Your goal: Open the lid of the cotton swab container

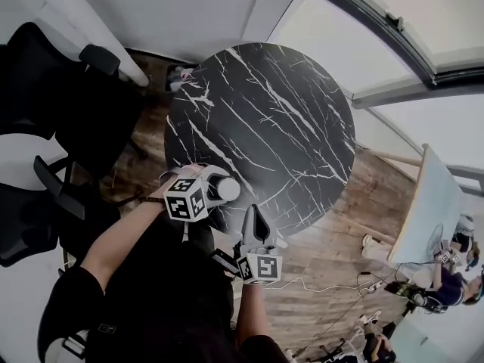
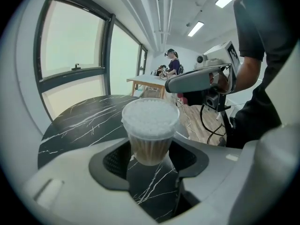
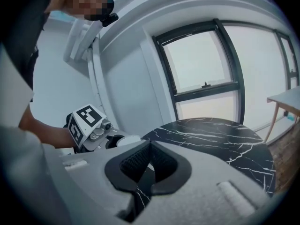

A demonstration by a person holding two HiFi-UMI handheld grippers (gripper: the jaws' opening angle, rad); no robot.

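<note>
The cotton swab container (image 2: pixel 150 125) is a clear round tub packed with white-tipped swabs, its clear lid on top. My left gripper (image 2: pixel 149 159) is shut on the tub's lower body and holds it upright above the black marble table (image 2: pixel 79 116). From the head view the container (image 1: pixel 228 190) shows its white top at the table's near edge, in front of the left gripper (image 1: pixel 215 187). My right gripper (image 1: pixel 252 216) hovers just right of it, shut with nothing held. Its jaws (image 3: pixel 149 148) meet in the right gripper view, where the container's top (image 3: pixel 129 140) lies to the left.
The round table (image 1: pixel 265 112) carries nothing else. Black office chairs (image 1: pixel 45 74) stand at the left. A pale wooden desk (image 1: pixel 431 203) with people beside it is at the right, and cables (image 1: pixel 333 286) trail over the wooden floor.
</note>
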